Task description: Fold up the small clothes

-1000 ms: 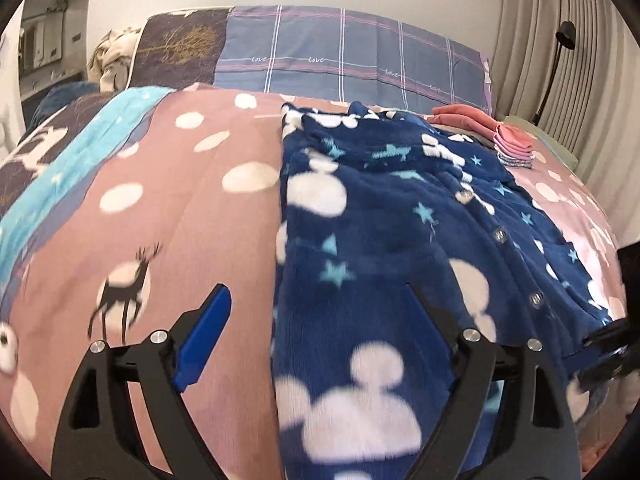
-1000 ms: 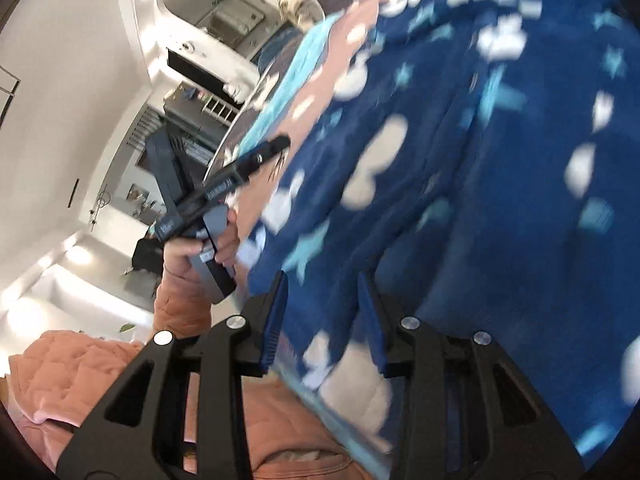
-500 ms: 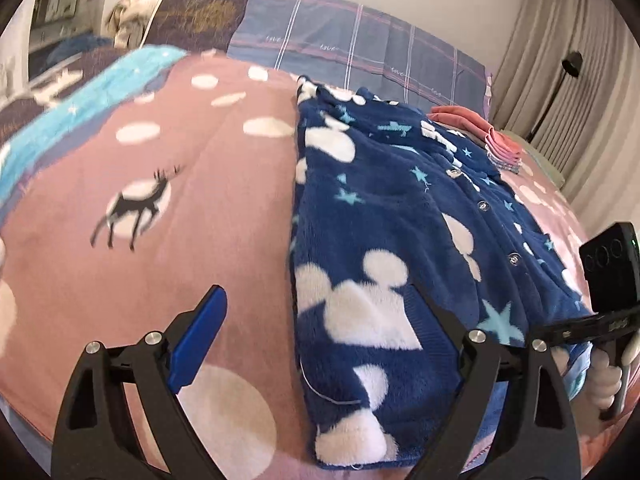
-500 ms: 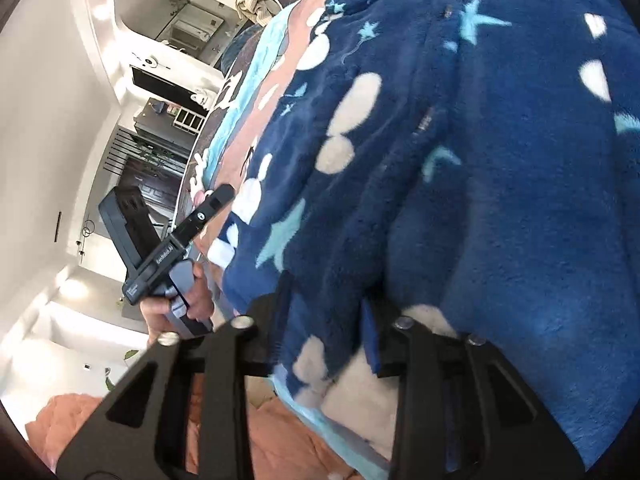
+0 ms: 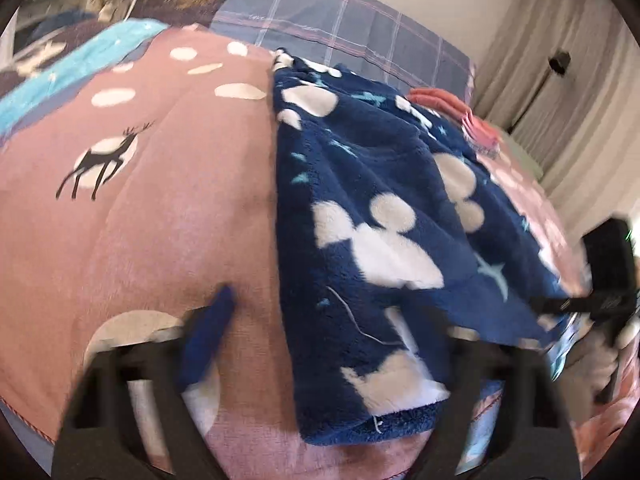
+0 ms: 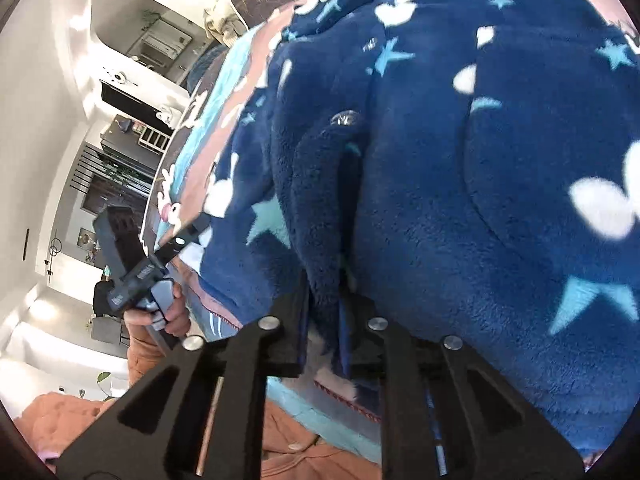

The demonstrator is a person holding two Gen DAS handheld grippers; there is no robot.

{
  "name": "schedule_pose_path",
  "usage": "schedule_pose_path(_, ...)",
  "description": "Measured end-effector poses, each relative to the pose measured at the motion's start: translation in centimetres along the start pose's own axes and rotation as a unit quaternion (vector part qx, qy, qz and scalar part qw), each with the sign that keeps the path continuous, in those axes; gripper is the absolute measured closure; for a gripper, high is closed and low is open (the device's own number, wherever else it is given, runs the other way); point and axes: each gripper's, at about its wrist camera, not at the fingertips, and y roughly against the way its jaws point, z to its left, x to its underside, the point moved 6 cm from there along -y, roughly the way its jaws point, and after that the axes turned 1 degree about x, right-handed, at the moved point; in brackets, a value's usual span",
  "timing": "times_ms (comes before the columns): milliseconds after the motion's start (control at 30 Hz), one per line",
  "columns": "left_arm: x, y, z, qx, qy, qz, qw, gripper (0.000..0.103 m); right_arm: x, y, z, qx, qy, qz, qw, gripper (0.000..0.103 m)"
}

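Observation:
A navy fleece garment (image 5: 384,216) with white mouse-head shapes and light-blue stars lies on a bed. In the left wrist view my left gripper (image 5: 320,332) is open, its jaws wide apart around the garment's near left hem corner, with one blue pad (image 5: 208,332) over the pink cover. In the right wrist view my right gripper (image 6: 324,320) is shut on a bunched fold of the same garment's (image 6: 480,160) near edge. The right gripper also shows in the left wrist view (image 5: 596,304) at the garment's right corner. The left gripper shows in the right wrist view (image 6: 136,268).
A pink bed cover (image 5: 160,200) with white dots and a deer print lies under the garment. A stack of folded pink clothes (image 5: 460,108) sits at the far right. A plaid pillow (image 5: 340,28) lies at the head. Curtains (image 5: 560,80) hang on the right.
My left gripper has moved closer to the garment's near hem, with motion blur. My right gripper stays shut on the garment's edge, and the fabric has bunched up more in front of it.

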Motion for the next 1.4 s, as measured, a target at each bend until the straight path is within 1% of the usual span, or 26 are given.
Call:
schedule_pose_path(33, 0.0, 0.0, -0.2, 0.009, -0.001, 0.004, 1.0000, 0.083, -0.1, 1.0, 0.2, 0.004, 0.004, -0.009, 1.000, 0.079)
schedule_pose_path(67, 0.0, 0.2, -0.3, 0.017, 0.004, 0.005, 0.9998, 0.088, -0.3, 2.8, 0.2, 0.014, 0.013, -0.031, 0.999, 0.069)
schedule_pose_path(167, -0.2, 2.3, -0.9, 0.007, -0.011, -0.011, 0.9999, 0.092, -0.4, 7.3, -0.8, 0.044, 0.015, -0.092, 0.995, 0.064)
schedule_pose_path(200, -0.4, 3.4, -1.4, 0.000, -0.025, -0.020, 0.9995, 0.093, -0.2, 9.5, -2.1, 0.060, 0.001, -0.121, 0.991, 0.058)
schedule_pose_path(233, -0.6, 3.9, -1.7, -0.001, -0.032, -0.025, 0.9992, 0.093, 0.2, 11.3, -3.6, 0.080, -0.015, -0.143, 0.986, 0.056)
schedule_pose_path(300, -0.9, 4.5, -2.0, 0.008, -0.038, -0.027, 0.9989, 0.093, 1.2, 13.5, -7.6, 0.124, -0.066, -0.168, 0.976, 0.053)
schedule_pose_path(333, -0.9, 4.3, -1.8, 0.007, -0.037, -0.022, 0.9990, 0.092, 1.8, 13.9, -9.7, 0.131, -0.107, -0.171, 0.971, 0.052)
schedule_pose_path(367, -0.7, 3.9, -1.4, 0.003, -0.032, -0.015, 0.9994, 0.089, 2.5, 14.0, -11.5, 0.122, -0.145, -0.169, 0.967, 0.052)
schedule_pose_path(400, -0.5, 3.3, -0.7, -0.003, -0.018, -0.002, 0.9998, 0.084, 3.3, 13.4, -12.9, 0.092, -0.182, -0.161, 0.966, 0.052)
schedule_pose_path(467, 0.0, 2.3, 0.5, -0.018, 0.008, 0.015, 0.9997, 0.040, 3.7, 12.6, -13.5, 0.047, -0.195, -0.158, 0.967, 0.052)
schedule_pose_path(533, 0.7, 1.3, 1.0, -0.010, 0.024, 0.026, 0.9993, 0.038, 3.3, 11.8, -12.6, 0.010, -0.179, -0.155, 0.971, 0.049)
schedule_pose_path(567, 0.8, 1.0, 0.9, -0.002, 0.020, 0.020, 0.9996, 0.036, 2.9, 11.1, -12.2, -0.010, -0.171, -0.146, 0.974, 0.044)
schedule_pose_path(667, 0.6, 0.4, 0.7, 0.001, 0.021, 0.009, 0.9997, 0.036, 2.4, 9.6, -11.6, -0.023, -0.155, -0.123, 0.980, 0.042)
schedule_pose_path(700, 0.5, 0.2, 0.5, 0.004, 0.021, 0.010, 0.9997, 0.041, 1.9, 9.2, -11.5, -0.027, -0.154, -0.121, 0.980, 0.043)
schedule_pose_path(733, 0.4, 0.2, -0.1, 0.018, 0.016, 0.011, 0.9996, 0.078, 1.6, 9.0, -11.3, -0.025, -0.153, -0.119, 0.981, 0.057)
schedule_pose_path(767, 0.3, 0.3, -0.6, 0.048, 0.020, 0.017, 0.9985, 0.088, 1.5, 8.8, -11.0, -0.025, -0.153, -0.114, 0.981, 0.084)
schedule_pose_path(833, -0.5, 1.2, -1.1, 0.064, 0.038, 0.002, 0.9972, 0.090, 1.4, 9.1, -10.6, -0.034, -0.155, -0.123, 0.980, 0.090)
schedule_pose_path(933, -2.9, 5.1, -2.5, 0.098, 0.037, -0.053, 0.9931, 0.092, 0.8, 12.5, -8.2, -0.066, -0.123, -0.177, 0.974, 0.093)
schedule_pose_path(1033, -5.3, 10.7, -5.6, 0.114, -0.016, -0.115, 0.9867, 0.093, 0.5, 16.9, -3.8, -0.078, -0.062, -0.234, 0.967, 0.094)
schedule_pose_path(1100, -6.0, 15.1, -7.8, 0.135, -0.048, -0.159, 0.9768, 0.092, 0.9, 20.3, -1.0, -0.089, -0.019, -0.273, 0.958, 0.094)
schedule_pose_path(1167, -5.6, 18.7, -8.7, 0.141, -0.068, -0.193, 0.9687, 0.092, 2.2, 23.8, 1.4, -0.103, 0.016, -0.309, 0.945, 0.094)
schedule_pose_path(1200, -5.5, 20.1, -9.1, 0.138, -0.077, -0.207, 0.9654, 0.092, 3.3, 25.9, 2.6, -0.091, 0.040, -0.333, 0.938, 0.093)
schedule_pose_path(1267, -5.0, 21.7, -9.6, 0.124, -0.095, -0.219, 0.9632, 0.091, 4.8, 28.2, 4.0, -0.042, 0.076, -0.359, 0.929, 0.092)
schedule_pose_path(1300, -4.8, 21.4, -9.4, 0.119, -0.093, -0.215, 0.9650, 0.091, 5.0, 28.5, 3.9, -0.022, 0.079, -0.362, 0.929, 0.091)
schedule_pose_path(1367, -5.2, 19.7, -8.8, 0.120, -0.074, -0.201, 0.9695, 0.091, 4.9, 27.9, 2.8, -0.008, 0.067, -0.354, 0.933, 0.091)
schedule_pose_path(1400, -5.4, 18.5, -8.3, 0.119, -0.058, -0.191, 0.9726, 0.091, 4.4, 27.1, 1.7, -0.018, 0.051, -0.350, 0.935, 0.091)
